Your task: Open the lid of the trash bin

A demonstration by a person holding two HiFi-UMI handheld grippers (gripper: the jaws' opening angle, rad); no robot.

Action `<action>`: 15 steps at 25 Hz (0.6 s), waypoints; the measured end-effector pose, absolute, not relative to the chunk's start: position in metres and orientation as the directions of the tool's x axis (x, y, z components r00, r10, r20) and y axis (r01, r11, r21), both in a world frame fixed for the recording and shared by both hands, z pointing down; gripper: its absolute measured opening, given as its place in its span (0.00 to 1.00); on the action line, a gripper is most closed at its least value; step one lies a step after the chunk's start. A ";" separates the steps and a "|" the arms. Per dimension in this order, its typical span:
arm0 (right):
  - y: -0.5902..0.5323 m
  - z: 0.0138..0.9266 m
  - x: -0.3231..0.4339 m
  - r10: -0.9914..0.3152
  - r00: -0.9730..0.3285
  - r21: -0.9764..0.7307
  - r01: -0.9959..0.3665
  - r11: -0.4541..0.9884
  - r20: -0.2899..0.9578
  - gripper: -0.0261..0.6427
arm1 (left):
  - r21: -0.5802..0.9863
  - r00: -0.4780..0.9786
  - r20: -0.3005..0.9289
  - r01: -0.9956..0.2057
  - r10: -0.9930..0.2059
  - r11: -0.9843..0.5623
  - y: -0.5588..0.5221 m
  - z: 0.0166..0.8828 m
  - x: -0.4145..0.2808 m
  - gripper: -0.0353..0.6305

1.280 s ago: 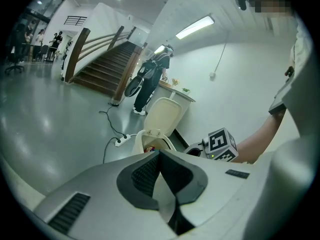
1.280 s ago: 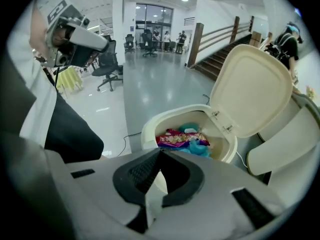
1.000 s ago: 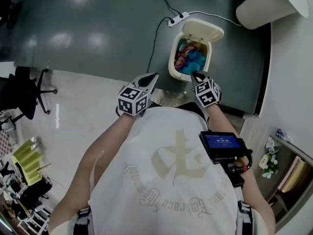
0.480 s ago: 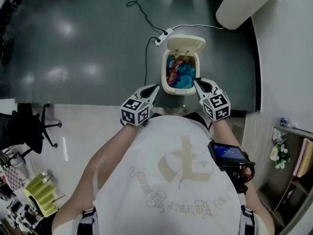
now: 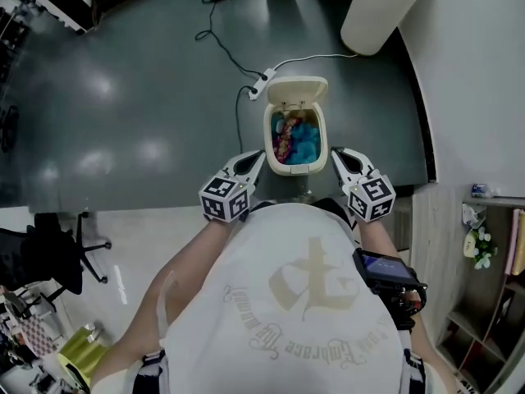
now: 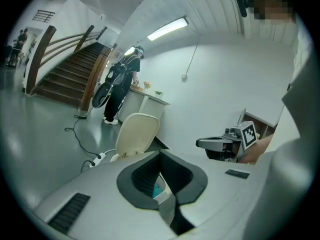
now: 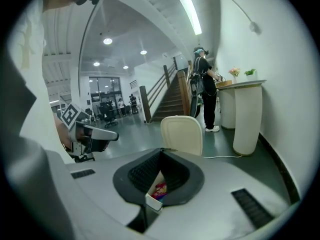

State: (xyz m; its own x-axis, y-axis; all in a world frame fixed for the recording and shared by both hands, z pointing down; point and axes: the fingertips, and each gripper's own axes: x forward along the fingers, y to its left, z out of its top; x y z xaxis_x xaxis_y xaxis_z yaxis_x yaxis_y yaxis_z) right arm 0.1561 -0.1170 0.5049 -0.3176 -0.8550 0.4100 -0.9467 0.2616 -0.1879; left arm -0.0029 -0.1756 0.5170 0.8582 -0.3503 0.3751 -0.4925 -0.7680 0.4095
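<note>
A cream trash bin [image 5: 280, 167] stands on the dark floor ahead of me, its lid [image 5: 296, 90] tipped up and back. Inside it lie blue and multicoloured scraps. In the head view my left gripper [image 5: 259, 156] and right gripper [image 5: 335, 153] are held above the floor on either side of the bin's near end, touching nothing. Both are shut and hold nothing. The left gripper view shows the raised lid [image 6: 137, 131] past my left gripper [image 6: 161, 152]. The right gripper view shows the lid [image 7: 182, 134] past my right gripper [image 7: 161, 151].
A power strip [image 5: 264, 75] and its cables lie on the floor by the bin's far left. A white round column [image 5: 381, 6] stands at the far right along the wall. A person [image 7: 205, 101] stands at a counter beyond, near a staircase [image 6: 65, 79]. An office chair [image 5: 57, 253] is on my left.
The bin has shrunk in the head view and moved from upper right to centre, between the two grippers. Its lid has stayed up. Both grippers have stayed shut.
</note>
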 end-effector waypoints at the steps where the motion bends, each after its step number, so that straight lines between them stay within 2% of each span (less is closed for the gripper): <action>1: -0.114 0.505 0.159 -0.858 -0.309 -0.189 -0.949 0.251 0.410 0.04 | 0.408 0.861 0.375 -0.487 -0.345 -0.773 -0.175 0.517 -0.001 0.07; 15: -0.092 0.505 0.180 -0.897 -0.256 -0.248 -0.953 0.172 0.361 0.04 | 0.397 0.883 0.362 -0.436 -0.299 -0.808 -0.173 0.508 0.017 0.07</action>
State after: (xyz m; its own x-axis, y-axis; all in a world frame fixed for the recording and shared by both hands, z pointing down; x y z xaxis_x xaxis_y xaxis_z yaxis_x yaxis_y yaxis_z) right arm 0.1802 -0.0919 0.5047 -0.2557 -0.8969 0.3607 -0.9534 0.1721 -0.2479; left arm 0.0167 -0.1731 0.5080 0.8829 -0.2989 0.3621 -0.4361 -0.8078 0.3966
